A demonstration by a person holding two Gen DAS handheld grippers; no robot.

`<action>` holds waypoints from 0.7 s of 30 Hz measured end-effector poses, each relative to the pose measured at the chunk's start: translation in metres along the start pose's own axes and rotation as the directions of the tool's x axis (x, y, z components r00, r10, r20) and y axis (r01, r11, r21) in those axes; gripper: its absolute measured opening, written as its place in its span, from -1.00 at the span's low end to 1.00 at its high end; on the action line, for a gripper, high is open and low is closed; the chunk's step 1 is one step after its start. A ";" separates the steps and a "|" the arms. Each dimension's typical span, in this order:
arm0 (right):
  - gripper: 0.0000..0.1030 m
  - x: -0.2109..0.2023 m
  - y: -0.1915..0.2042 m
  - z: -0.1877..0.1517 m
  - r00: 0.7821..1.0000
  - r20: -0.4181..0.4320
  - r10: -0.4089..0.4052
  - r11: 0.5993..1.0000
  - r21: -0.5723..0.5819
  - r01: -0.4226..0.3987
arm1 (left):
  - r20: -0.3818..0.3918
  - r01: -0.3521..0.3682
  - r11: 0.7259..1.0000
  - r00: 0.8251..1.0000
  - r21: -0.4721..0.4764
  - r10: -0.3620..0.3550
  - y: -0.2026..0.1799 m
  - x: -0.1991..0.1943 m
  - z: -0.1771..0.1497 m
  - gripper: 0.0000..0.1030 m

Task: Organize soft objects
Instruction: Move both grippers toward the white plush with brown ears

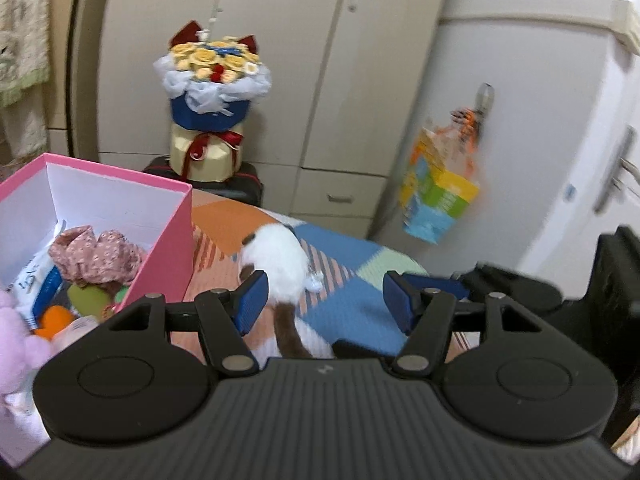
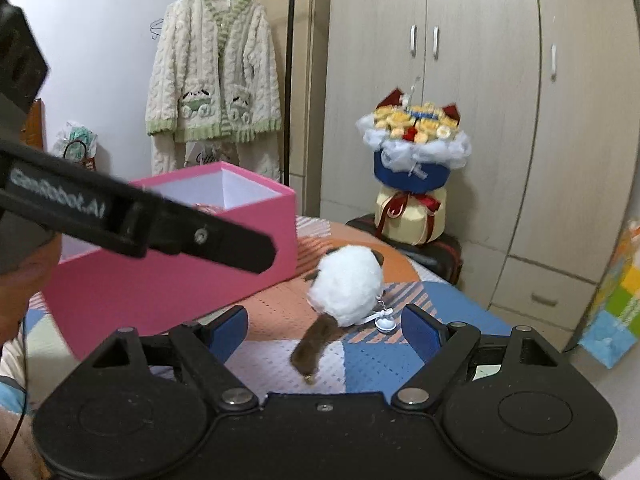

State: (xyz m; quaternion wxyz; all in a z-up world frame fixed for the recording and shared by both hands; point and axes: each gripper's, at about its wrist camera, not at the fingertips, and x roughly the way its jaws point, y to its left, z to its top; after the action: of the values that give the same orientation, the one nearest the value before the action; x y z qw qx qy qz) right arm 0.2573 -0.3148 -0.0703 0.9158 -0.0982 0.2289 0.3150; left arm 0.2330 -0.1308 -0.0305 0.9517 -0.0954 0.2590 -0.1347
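Observation:
A white plush cat with brown ears and a brown tail [image 1: 280, 264] lies on the patchwork bed cover [image 1: 352, 304], with a small bell at its collar. It also shows in the right wrist view [image 2: 348, 284]. My left gripper [image 1: 324, 300] is open, its left pad touching or just beside the plush. My right gripper [image 2: 324, 334] is open and empty, just in front of the plush's tail. A pink box [image 1: 160, 248] on the left holds several soft items: floral fabric [image 1: 96, 256], a pink plush [image 1: 16, 340], green and orange pieces.
A flower bouquet [image 1: 212, 92] stands on a dark suitcase [image 1: 248, 188] beyond the bed, before a beige wardrobe [image 1: 304, 60]. A colourful bag [image 1: 436, 192] hangs on a white door at right. A knitted cardigan [image 2: 212, 80] hangs behind the box. The left gripper's body [image 2: 132, 216] crosses the right view.

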 end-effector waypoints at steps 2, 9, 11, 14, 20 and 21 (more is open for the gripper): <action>0.68 0.019 -0.012 -0.002 1.000 -0.010 0.021 1.000 -0.008 -0.021 | 0.002 -0.036 0.999 0.999 -0.029 0.036 -0.001 0.019 0.003 0.20; 0.69 0.075 -0.038 0.000 0.989 -0.084 0.123 0.992 -0.018 -0.124 | -0.052 -0.112 0.987 0.993 -0.120 0.106 0.010 0.069 0.004 0.17; 0.69 0.084 -0.041 0.000 0.987 -0.078 0.140 0.989 -0.032 -0.143 | -0.061 -0.133 0.983 0.990 -0.124 0.126 0.011 0.077 0.004 0.16; 0.70 0.101 -0.047 0.002 0.978 -0.108 0.177 0.983 -0.022 -0.180 | -0.070 -0.155 0.978 0.987 -0.142 0.147 0.013 0.087 0.003 0.14; 0.71 0.130 -0.052 0.006 0.964 -0.159 0.214 0.976 -0.003 -0.217 | -0.085 -0.144 0.971 0.988 -0.191 0.130 0.019 0.098 0.000 0.13; 0.71 0.133 -0.053 0.006 0.963 -0.160 0.219 0.975 0.005 -0.221 | -0.090 -0.138 0.971 0.988 -0.197 0.123 0.019 0.100 0.000 0.13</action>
State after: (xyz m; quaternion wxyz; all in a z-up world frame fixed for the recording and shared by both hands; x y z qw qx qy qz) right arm 0.3850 -0.2835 -0.1276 0.8532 -0.1032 0.3090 0.4073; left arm 0.3201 -0.1432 -0.0822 0.9331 -0.1692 0.3135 -0.0483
